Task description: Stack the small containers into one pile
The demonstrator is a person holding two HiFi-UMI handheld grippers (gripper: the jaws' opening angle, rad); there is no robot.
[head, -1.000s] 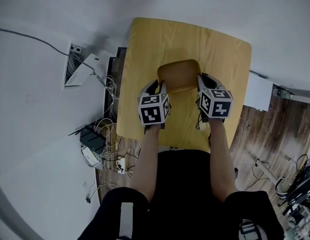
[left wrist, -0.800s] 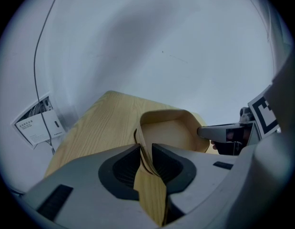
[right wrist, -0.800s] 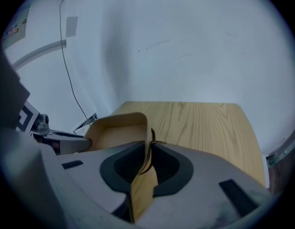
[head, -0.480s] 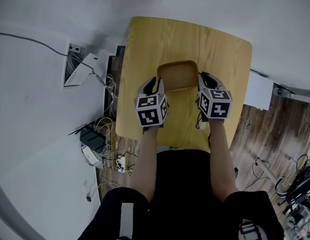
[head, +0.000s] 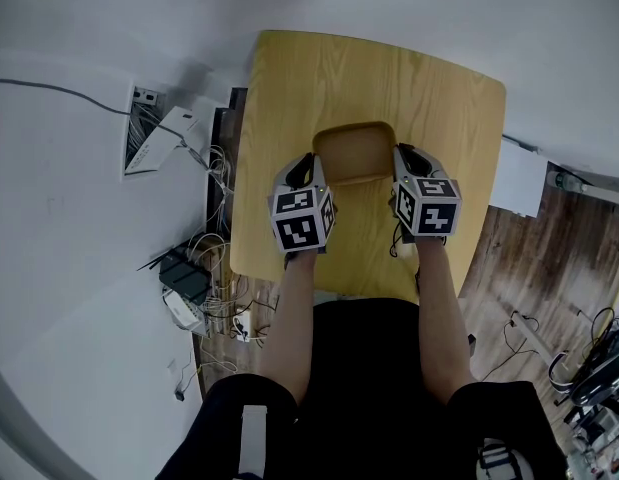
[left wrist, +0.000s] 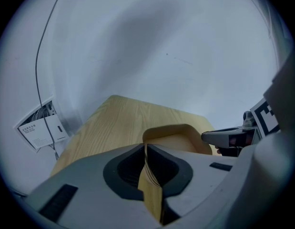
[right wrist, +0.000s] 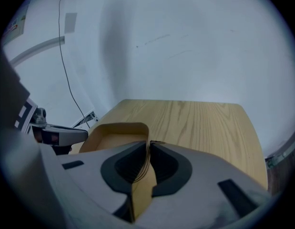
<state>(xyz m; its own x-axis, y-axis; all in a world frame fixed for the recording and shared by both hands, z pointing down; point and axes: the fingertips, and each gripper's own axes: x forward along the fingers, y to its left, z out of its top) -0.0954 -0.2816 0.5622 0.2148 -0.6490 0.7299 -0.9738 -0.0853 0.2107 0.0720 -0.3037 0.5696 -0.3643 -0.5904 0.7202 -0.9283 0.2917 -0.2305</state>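
While angled downward, left tongs (left wrist: 145,149) just closed on container (left wrist: 172,130).

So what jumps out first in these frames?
A tan container sits mid-table, pinched from both sides: the left gripper on its left wall, the right gripper on its right wall. The left one's fingers have just been closing, with the layered-looking wall between them. Left of the wooden table, a tangle of cables lies on the floor.
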